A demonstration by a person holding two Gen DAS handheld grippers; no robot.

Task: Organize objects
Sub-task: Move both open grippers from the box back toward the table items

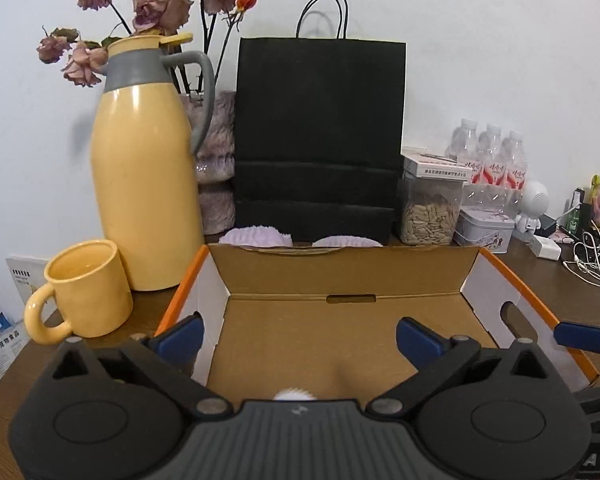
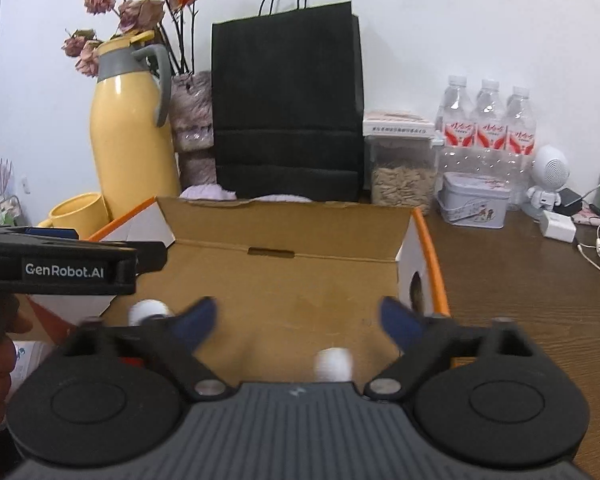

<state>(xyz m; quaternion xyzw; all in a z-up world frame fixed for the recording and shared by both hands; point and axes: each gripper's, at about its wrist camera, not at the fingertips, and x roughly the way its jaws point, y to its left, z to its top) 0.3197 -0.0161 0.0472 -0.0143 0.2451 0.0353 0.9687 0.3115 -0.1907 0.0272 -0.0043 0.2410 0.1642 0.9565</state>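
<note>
An open cardboard box (image 1: pixel 340 276) with orange edges lies on the brown table, and shows in the right wrist view (image 2: pixel 288 236) too. My left gripper (image 1: pixel 300 336) is open and empty over the box floor. My right gripper (image 2: pixel 296 320) is open and empty over the same box. A small white fluffy object (image 2: pixel 334 364) lies in the box just below my right gripper. Another white object (image 2: pixel 148 310) lies near the box's left side. A white tuft (image 1: pixel 294 394) peeks out under my left gripper. The left gripper's body (image 2: pixel 64 264) shows at the left of the right wrist view.
A yellow jug (image 1: pixel 144 168) and yellow mug (image 1: pixel 86 288) stand left of the box. A black paper bag (image 1: pixel 320 136) stands behind it, with two pale fluffy items (image 1: pixel 256 236) at its foot. A seed jar (image 1: pixel 430 212), tin (image 1: pixel 484 228), water bottles (image 1: pixel 490 160) and cables (image 1: pixel 592 256) are at the right.
</note>
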